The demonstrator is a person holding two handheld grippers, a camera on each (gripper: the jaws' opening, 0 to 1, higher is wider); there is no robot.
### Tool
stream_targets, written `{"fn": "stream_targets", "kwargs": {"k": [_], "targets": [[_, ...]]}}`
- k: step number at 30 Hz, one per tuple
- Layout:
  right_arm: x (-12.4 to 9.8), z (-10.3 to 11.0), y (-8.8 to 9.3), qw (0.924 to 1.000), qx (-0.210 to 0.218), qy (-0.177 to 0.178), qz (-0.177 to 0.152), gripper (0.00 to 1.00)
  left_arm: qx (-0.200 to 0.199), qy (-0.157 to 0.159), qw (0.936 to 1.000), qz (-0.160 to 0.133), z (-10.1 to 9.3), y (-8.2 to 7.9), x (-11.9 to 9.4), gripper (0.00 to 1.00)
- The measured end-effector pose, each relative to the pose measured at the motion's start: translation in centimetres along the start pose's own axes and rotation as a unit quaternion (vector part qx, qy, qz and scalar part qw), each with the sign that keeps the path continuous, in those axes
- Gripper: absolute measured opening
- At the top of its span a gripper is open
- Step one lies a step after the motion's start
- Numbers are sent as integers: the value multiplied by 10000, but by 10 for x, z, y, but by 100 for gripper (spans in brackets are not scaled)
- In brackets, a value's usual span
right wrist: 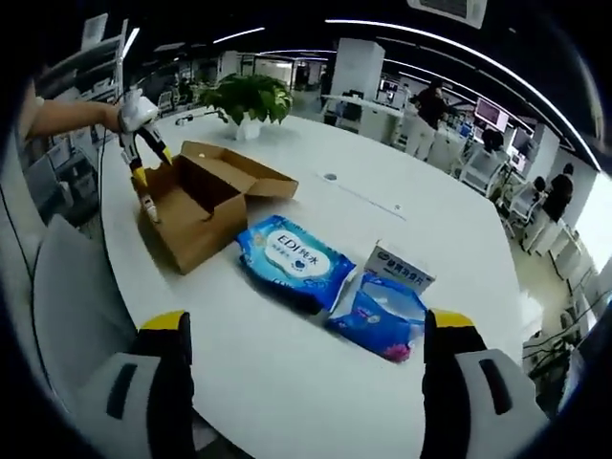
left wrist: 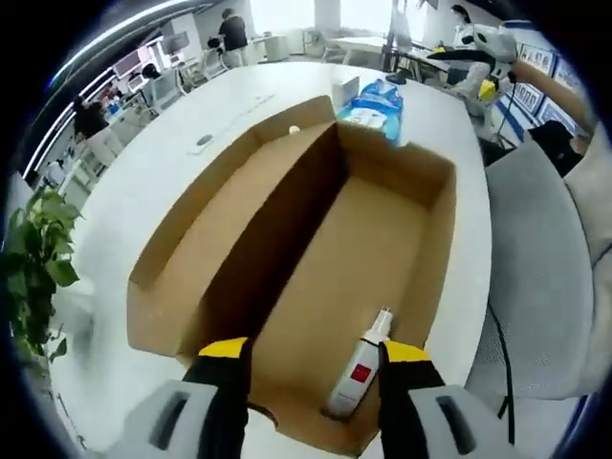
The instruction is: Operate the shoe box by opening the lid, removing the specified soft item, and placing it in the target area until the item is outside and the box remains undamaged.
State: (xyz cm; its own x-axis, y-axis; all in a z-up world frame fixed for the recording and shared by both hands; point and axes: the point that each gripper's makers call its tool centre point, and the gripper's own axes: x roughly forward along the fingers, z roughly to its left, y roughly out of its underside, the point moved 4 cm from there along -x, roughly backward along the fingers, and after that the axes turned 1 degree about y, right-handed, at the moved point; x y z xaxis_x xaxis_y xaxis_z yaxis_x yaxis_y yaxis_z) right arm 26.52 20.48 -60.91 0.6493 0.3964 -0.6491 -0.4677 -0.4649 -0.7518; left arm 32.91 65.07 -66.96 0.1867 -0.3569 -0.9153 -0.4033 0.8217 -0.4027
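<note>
The brown cardboard shoe box (left wrist: 382, 239) stands open on the white table, its lid (left wrist: 215, 201) folded out to the left. On the box floor lies a small white spray bottle (left wrist: 361, 368) with a red label. My left gripper (left wrist: 316, 356) hovers open above the box's near end, the bottle just inside its right jaw. Beyond the box lies a blue wipes pack (left wrist: 378, 105). In the right gripper view, my right gripper (right wrist: 306, 325) is open over bare table, short of the wipes pack (right wrist: 296, 256) and a blue pouch (right wrist: 382, 311). The box (right wrist: 206, 206) lies further back, with the left gripper (right wrist: 143, 153) over it.
A white packet (right wrist: 400, 268) lies beside the pouch. A potted plant (right wrist: 249, 96) stands on the table (right wrist: 287, 382) behind the box. Grey chairs (left wrist: 535, 268) sit at the table's edge. Desks and people fill the office beyond.
</note>
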Motion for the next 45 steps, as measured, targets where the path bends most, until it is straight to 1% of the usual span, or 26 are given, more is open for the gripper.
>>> {"fn": "stream_targets", "kwargs": {"k": [2, 4, 6, 9, 11, 12, 13, 16, 19, 21, 22, 23, 26, 29, 32, 34, 38, 42, 45], "targets": [[-2, 10, 2, 10000, 13, -71, 15, 96, 74, 102, 9999, 68, -1, -2, 2, 56], [-4, 19, 5, 9999, -64, -94, 46, 96, 220, 183, 9994, 188, -2, -2, 5, 57], [-6, 26, 5, 9999, 35, -155, 9, 96, 404, 293, 9982, 340, -3, -1, 9, 58], [-8, 37, 4, 9996, 154, -214, -78, 96, 559, 456, 9962, 482, -4, 0, 15, 60], [-8, 42, 5, 9995, 180, -231, -96, 96, 732, 545, 9940, 610, -4, 0, 19, 61], [-8, 43, 5, 9995, 185, -231, -102, 96, 758, 556, 9936, 632, -4, 0, 19, 61], [-8, 45, 5, 9994, 221, -241, -115, 96, 761, 649, 9925, 705, -4, 1, 23, 61], [-7, 47, 6, 9993, 296, -206, -112, 95, 827, 813, 9901, 787, -4, 2, 28, 61], [-6, 50, 7, 9990, 384, -206, -131, 95, 1012, 949, 9845, 1069, -5, 7, 34, 61], [-5, 54, 8, 9980, 554, -228, -195, 94, 1097, 1033, 9809, 1233, -7, 10, 37, 61], [-4, 55, 9, 9977, 597, -238, -192, 94, 1110, 1042, 9802, 1268, -7, 11, 38, 61], [-4, 57, 11, 9976, 617, -236, -186, 94, 1218, 1041, 9778, 1351, -7, 12, 40, 61], [-3, 61, 19, 9969, 733, -266, -123, 93, 1320, 1127, 9740, 1455, -10, 15, 44, 61], [-2, 64, 21, 9964, 793, -278, -129, 92, 1444, 1163, 9713, 1490, -12, 17, 47, 60], [-2, 64, 21, 9962, 814, -277, -106, 91, 1669, 1051, 9660, 1673, -9, 23, 51, 61], [-1, 65, 20, 9959, 851, -277, -141, 91, 1649, 1137, 9657, 1650, -13, 23, 52, 59], [1, 66, 18, 9958, 855, -277, -160, 89, 1662, 1095, 9659, 1659, -15, 25, 55, 57], [2, 69, 16, 9956, 872, -293, -200, 87, 1641, 1042, 9684, 1564, -17, 27, 58, 51], [4, 72, 15, 9951, 891, -352, -242, 84, 1639, 1042, 9692, 1513, -20, 31, 61, 44]]}}
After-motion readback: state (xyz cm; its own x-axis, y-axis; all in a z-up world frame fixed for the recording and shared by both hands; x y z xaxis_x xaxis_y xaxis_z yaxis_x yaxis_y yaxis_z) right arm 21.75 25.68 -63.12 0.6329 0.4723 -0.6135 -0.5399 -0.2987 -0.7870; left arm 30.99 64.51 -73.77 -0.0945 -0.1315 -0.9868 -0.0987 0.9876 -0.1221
